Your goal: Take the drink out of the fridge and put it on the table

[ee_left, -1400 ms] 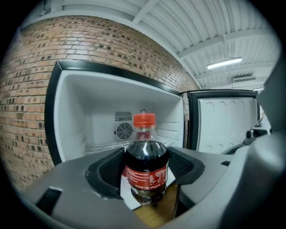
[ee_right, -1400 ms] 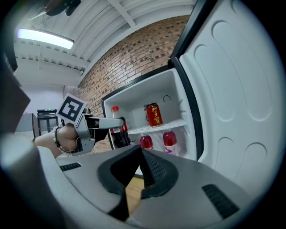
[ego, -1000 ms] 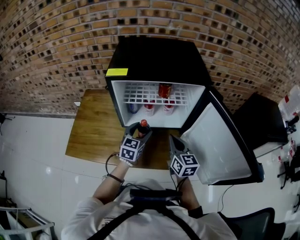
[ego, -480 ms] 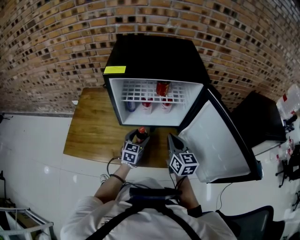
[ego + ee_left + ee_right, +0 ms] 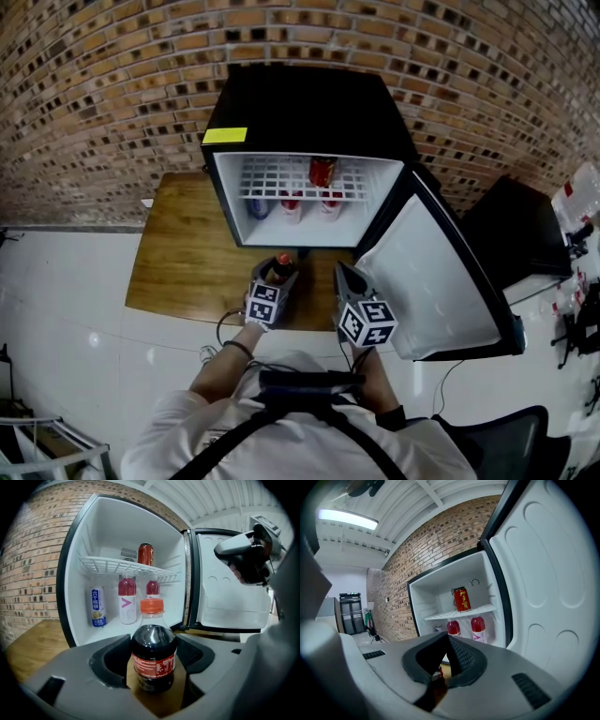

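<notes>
A cola bottle (image 5: 280, 267) with an orange-red cap stands upright between the jaws of my left gripper (image 5: 278, 273), which is shut on it. In the left gripper view the bottle (image 5: 153, 641) fills the gap between the grey pads. It is held over the wooden table (image 5: 183, 262), just in front of the open black fridge (image 5: 309, 108). My right gripper (image 5: 343, 274) hovers beside it to the right, shut and empty; its pads (image 5: 457, 656) meet at the tip.
The fridge door (image 5: 436, 272) swings open to the right, close to my right gripper. Inside, a red can (image 5: 146, 554) stands on the wire shelf, with two pink bottles (image 5: 127, 599) and a blue-and-white can (image 5: 97, 606) below. A brick wall runs behind the fridge.
My left gripper has drawn the cola bottle back from the fridge mouth toward the table's front edge. The right gripper has barely moved.
</notes>
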`<state>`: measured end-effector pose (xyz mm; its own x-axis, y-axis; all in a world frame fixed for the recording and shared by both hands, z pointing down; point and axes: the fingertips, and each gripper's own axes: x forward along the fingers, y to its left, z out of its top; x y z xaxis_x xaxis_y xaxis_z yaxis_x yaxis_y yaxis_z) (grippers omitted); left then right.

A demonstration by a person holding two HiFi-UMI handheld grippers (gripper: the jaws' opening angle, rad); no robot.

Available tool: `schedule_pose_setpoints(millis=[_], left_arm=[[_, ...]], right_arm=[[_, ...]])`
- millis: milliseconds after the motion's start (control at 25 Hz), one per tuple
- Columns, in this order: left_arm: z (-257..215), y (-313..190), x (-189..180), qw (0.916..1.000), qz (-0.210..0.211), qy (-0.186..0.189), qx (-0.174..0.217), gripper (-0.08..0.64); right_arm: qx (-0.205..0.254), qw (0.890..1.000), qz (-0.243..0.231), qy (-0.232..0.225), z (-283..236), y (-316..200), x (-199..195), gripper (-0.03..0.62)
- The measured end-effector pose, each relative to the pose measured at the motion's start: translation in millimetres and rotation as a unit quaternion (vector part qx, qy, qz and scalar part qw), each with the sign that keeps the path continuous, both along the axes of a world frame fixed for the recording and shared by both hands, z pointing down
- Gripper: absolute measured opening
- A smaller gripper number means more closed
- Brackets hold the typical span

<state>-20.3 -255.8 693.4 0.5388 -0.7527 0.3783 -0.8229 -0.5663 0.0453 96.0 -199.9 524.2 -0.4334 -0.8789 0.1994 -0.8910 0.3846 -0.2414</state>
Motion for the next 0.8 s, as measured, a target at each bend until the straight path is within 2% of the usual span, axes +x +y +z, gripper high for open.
schedule_pose_setpoints(millis=[800], left_arm=[[11.5,-7.9,-2.8,1.0000,-0.003,-0.008,-0.003,0.301]], right_arm=[[-0.002,1.000,0.002,0.000,1.3,-1.9,1.1,0.014]])
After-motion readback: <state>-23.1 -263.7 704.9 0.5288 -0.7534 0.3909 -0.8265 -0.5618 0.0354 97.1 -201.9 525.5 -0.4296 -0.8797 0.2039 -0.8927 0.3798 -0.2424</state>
